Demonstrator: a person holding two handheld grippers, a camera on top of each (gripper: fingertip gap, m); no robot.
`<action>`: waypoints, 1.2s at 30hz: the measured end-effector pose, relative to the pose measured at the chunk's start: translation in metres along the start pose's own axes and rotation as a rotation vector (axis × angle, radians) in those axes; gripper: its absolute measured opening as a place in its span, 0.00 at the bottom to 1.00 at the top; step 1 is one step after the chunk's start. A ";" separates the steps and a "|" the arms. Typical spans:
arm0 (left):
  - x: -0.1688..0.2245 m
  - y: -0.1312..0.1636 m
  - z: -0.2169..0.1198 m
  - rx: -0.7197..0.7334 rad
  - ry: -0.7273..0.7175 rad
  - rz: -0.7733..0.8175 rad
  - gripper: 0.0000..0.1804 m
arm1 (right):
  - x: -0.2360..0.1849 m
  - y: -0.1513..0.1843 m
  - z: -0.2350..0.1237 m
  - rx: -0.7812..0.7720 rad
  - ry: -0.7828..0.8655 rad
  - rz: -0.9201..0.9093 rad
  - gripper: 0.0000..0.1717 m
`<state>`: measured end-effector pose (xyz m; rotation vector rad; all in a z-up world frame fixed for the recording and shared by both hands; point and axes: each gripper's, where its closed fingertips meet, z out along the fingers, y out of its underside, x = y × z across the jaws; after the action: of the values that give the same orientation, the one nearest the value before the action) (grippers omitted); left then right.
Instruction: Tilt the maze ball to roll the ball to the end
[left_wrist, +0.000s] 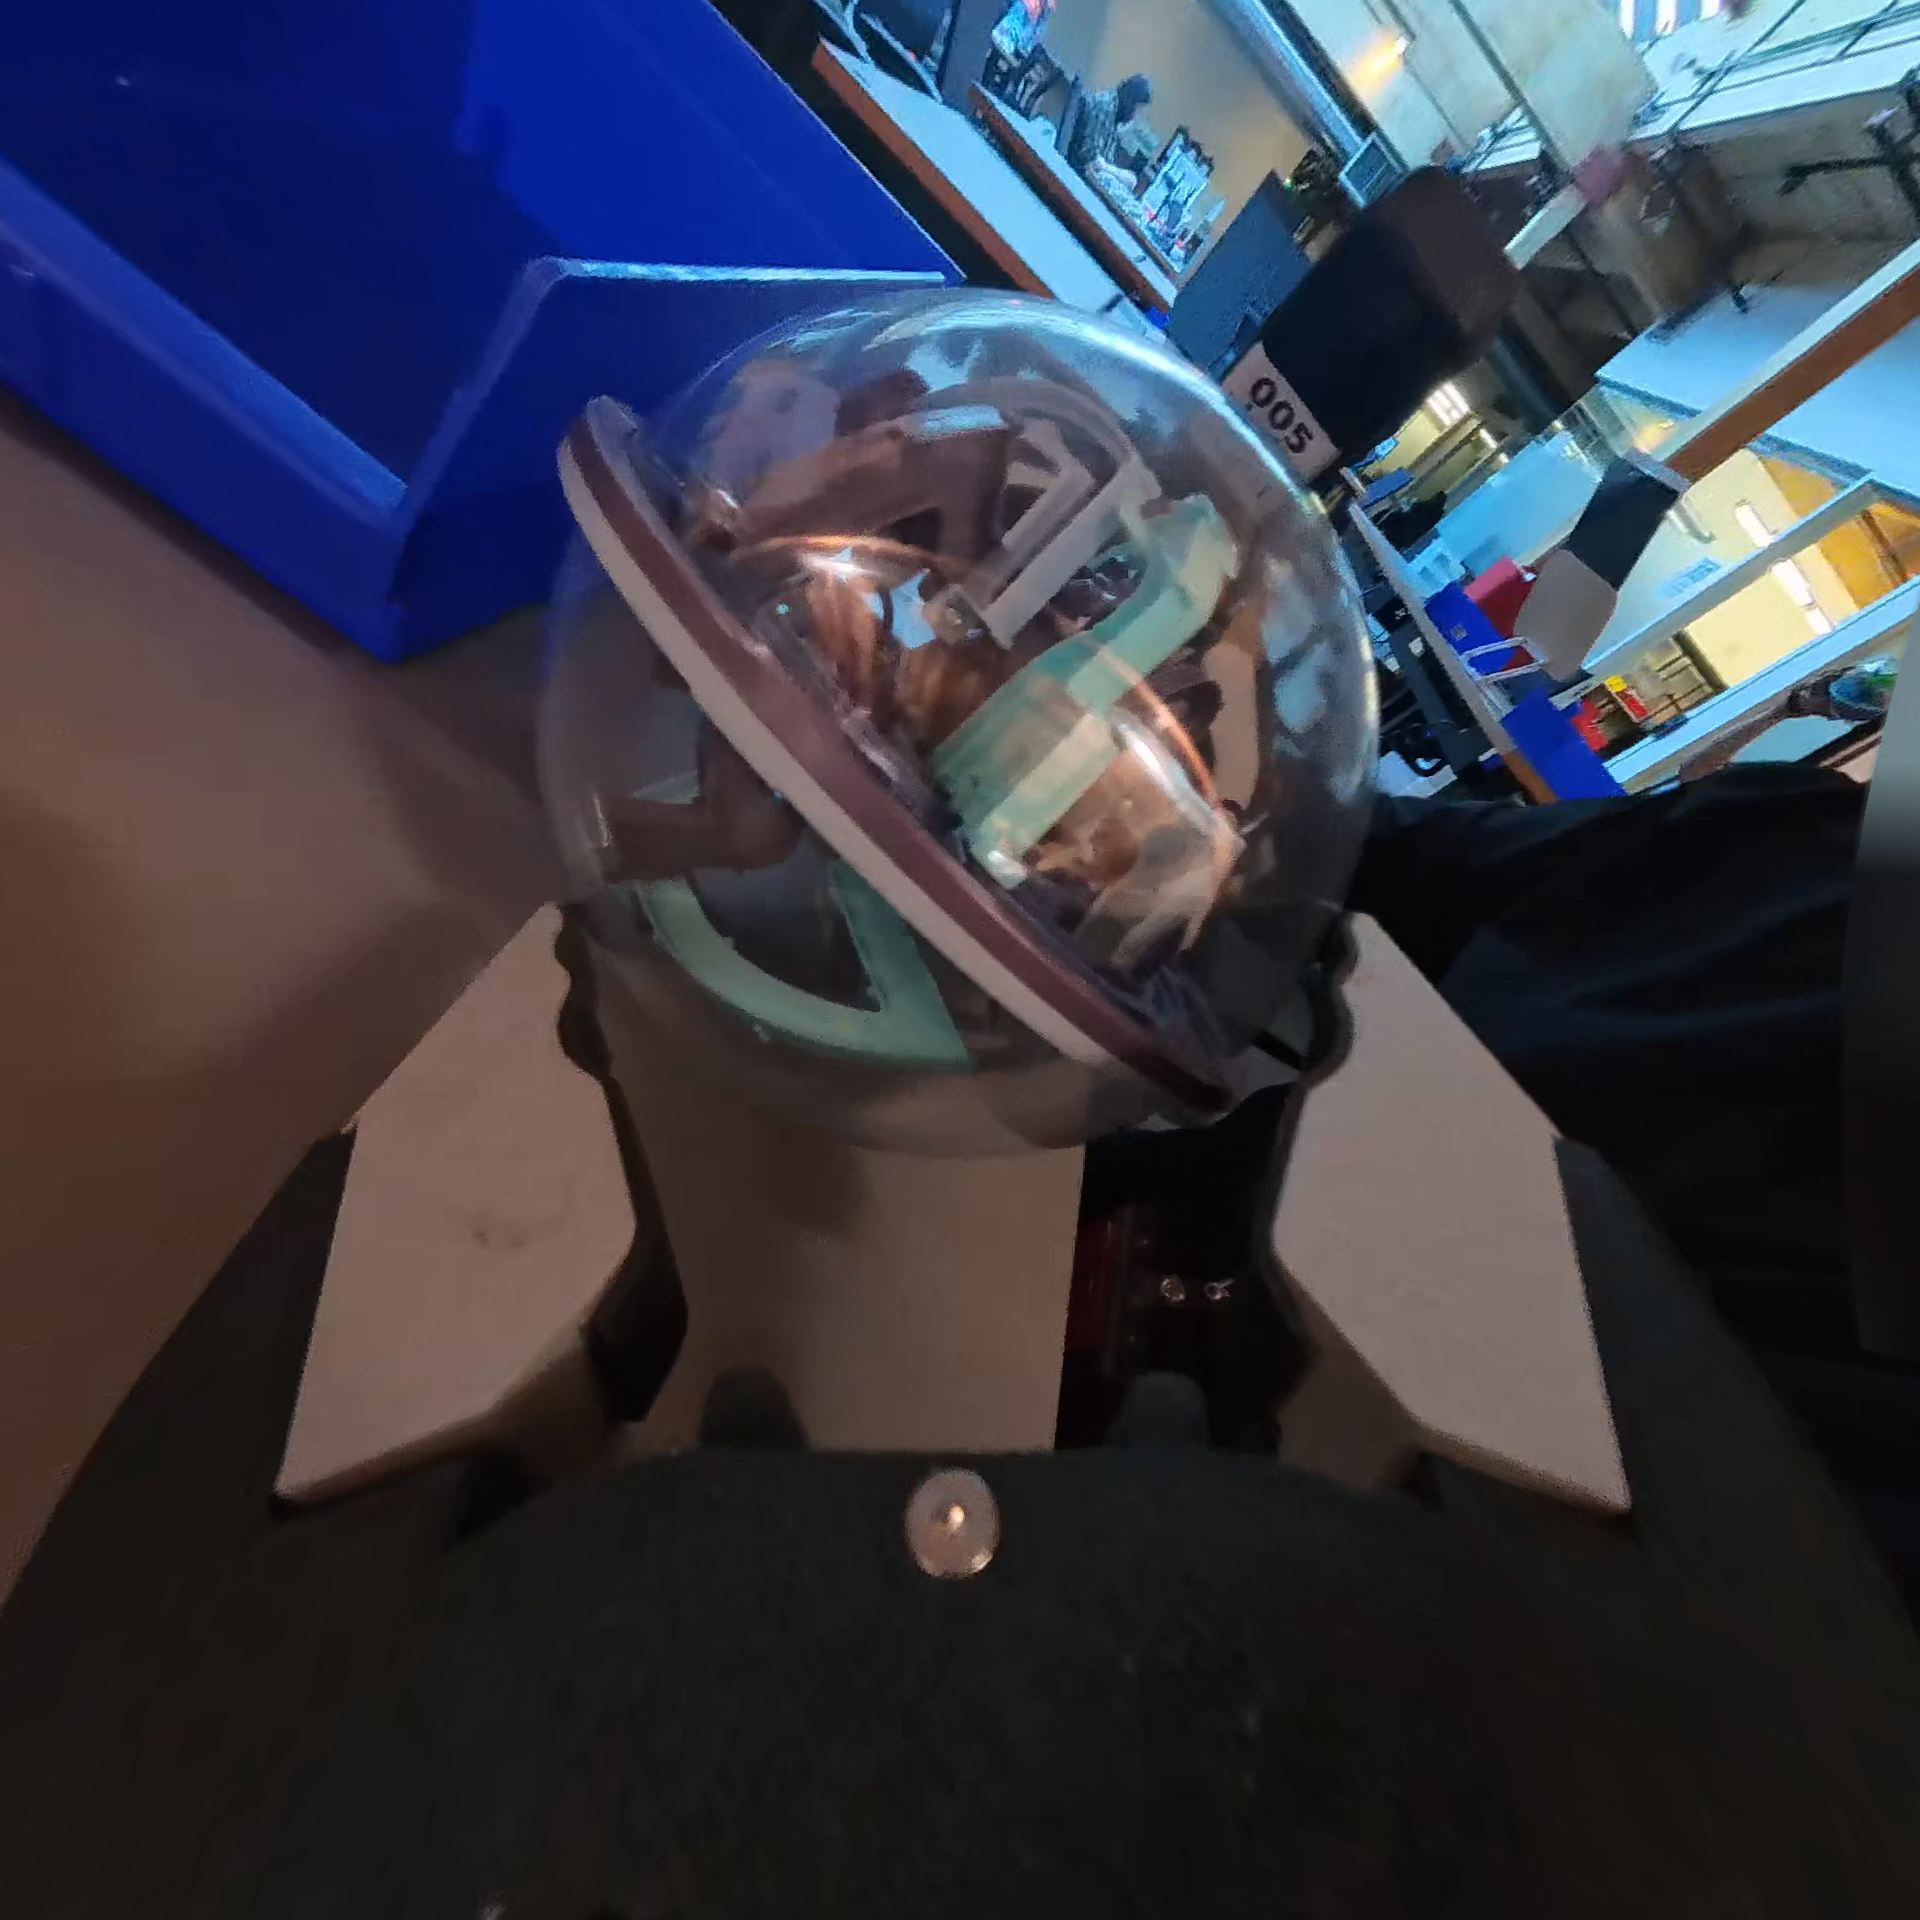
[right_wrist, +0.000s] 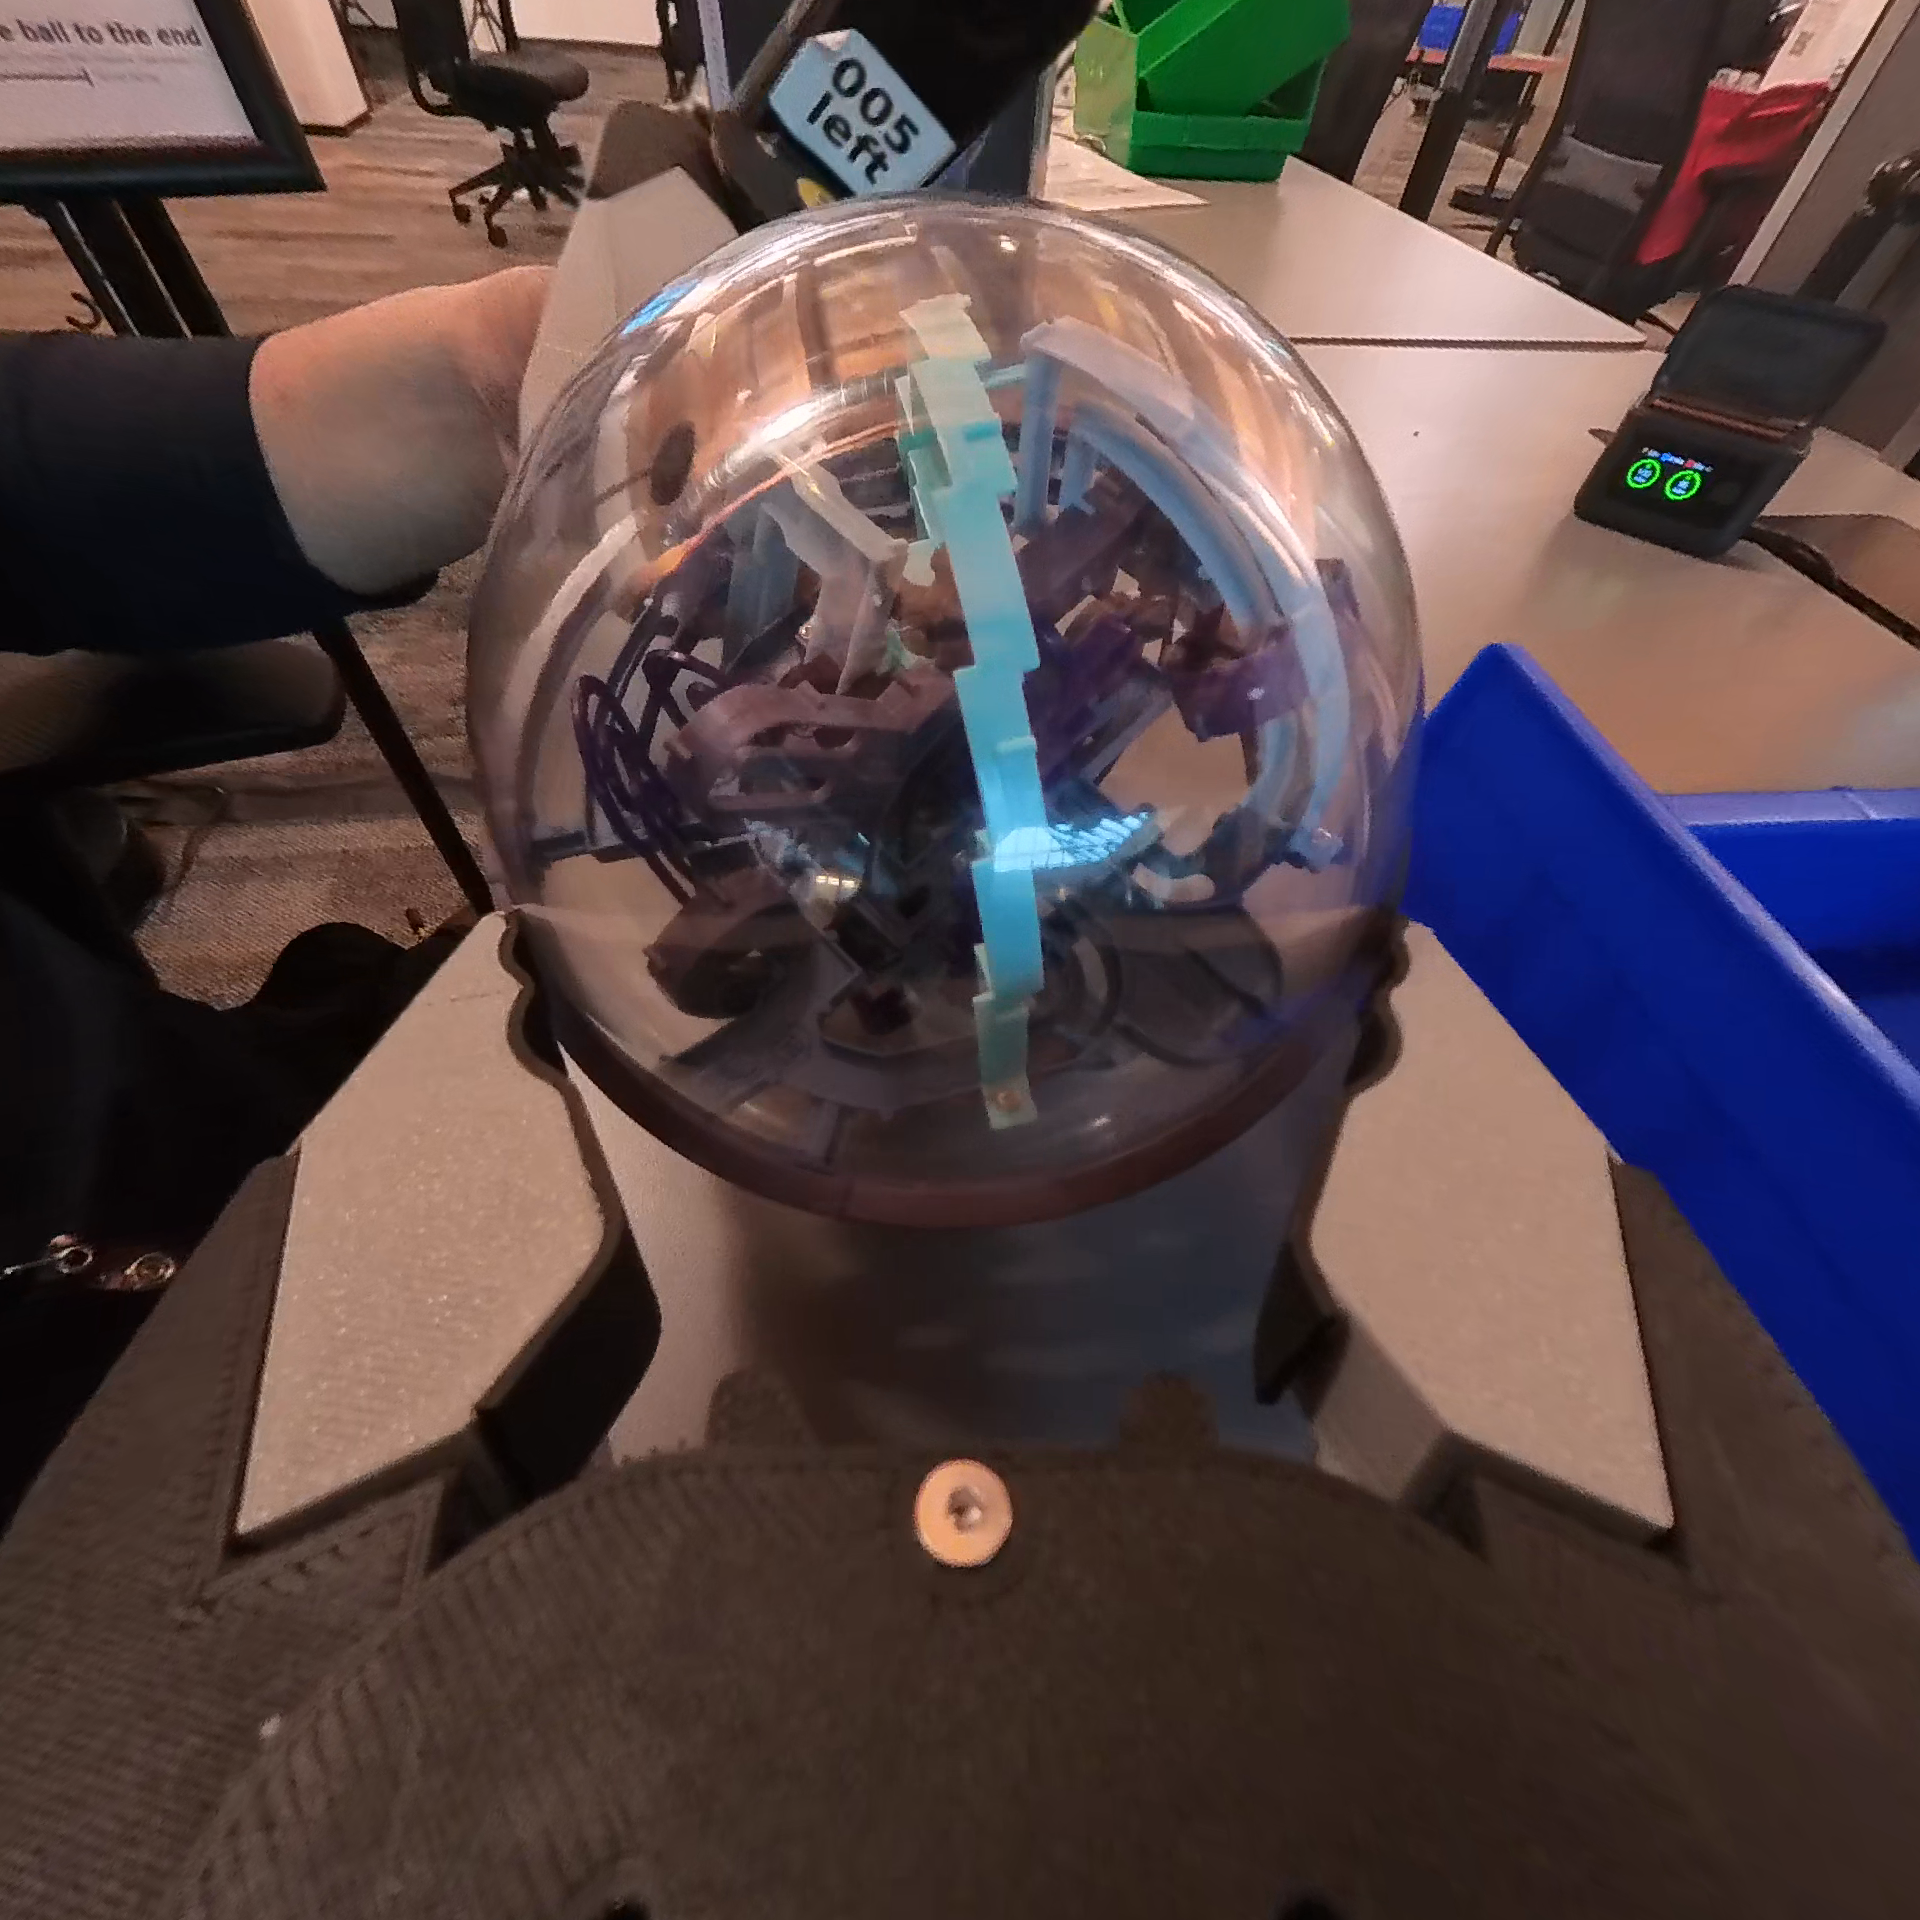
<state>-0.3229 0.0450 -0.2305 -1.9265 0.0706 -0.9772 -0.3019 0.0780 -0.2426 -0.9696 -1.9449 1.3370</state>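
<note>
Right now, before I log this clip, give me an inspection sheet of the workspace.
Surface: grey table, bare near the sphere.
Job's things: clear maze ball held off the table, its seam ring tilted.
Clutter: blue bin; green bin; small black device with lit screen.
Grippers: left gripper and right gripper both clamp the sphere.
Cables: one black lead by the device.
Surroundings: office chair, framed sign, desks.

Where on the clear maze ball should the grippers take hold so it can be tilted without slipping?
Grip the maze ball across its widest part, with the fingers on opposite sides of the clear shell, as both grippers do now. The shell is smooth and round, with no handle. The raised dark seam ring is the only ridge. The second gripper probably steadies it best crosswise from the far side.
</note>
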 end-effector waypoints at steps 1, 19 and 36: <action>0.000 -0.001 0.000 0.001 0.002 -0.003 0.74 | 0.000 0.000 0.000 -0.003 0.000 0.003 0.87; -0.003 0.001 -0.004 0.012 0.026 -0.004 0.74 | 0.015 0.002 -0.036 0.089 -0.336 0.744 0.73; -0.011 0.006 -0.006 -0.010 0.003 0.024 0.73 | -0.005 -0.003 0.005 -0.024 -0.464 0.809 0.82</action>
<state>-0.3320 0.0419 -0.2401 -1.9293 0.1006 -0.9659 -0.3038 0.0704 -0.2422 -1.6850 -1.9538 2.1339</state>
